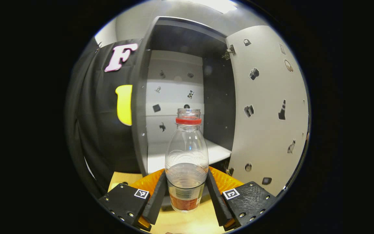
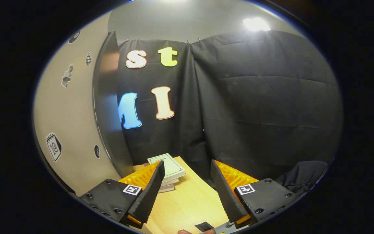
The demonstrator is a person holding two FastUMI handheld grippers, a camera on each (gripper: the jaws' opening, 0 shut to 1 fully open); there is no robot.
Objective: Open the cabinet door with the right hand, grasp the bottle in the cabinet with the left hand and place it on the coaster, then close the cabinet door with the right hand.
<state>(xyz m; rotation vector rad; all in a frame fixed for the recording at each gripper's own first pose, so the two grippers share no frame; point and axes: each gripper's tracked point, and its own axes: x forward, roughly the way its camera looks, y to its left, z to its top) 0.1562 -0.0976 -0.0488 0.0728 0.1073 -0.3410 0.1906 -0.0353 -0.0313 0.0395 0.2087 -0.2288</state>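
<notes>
Cabinet door [image 1: 265, 107] open; bottle [image 1: 187, 159] clamped in left gripper [image 1: 187, 195], out of cabinet [image 1: 180, 97], above table [image 1: 193, 221]; right gripper [image 2: 187, 191] empty, spread; coaster placement, door closing outstanding.

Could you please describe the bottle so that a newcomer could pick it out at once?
Find the open cabinet with its pale door swung right. In front of it, between the left gripper's fingers, stands a clear plastic bottle, capless, with a red neck ring.
</notes>
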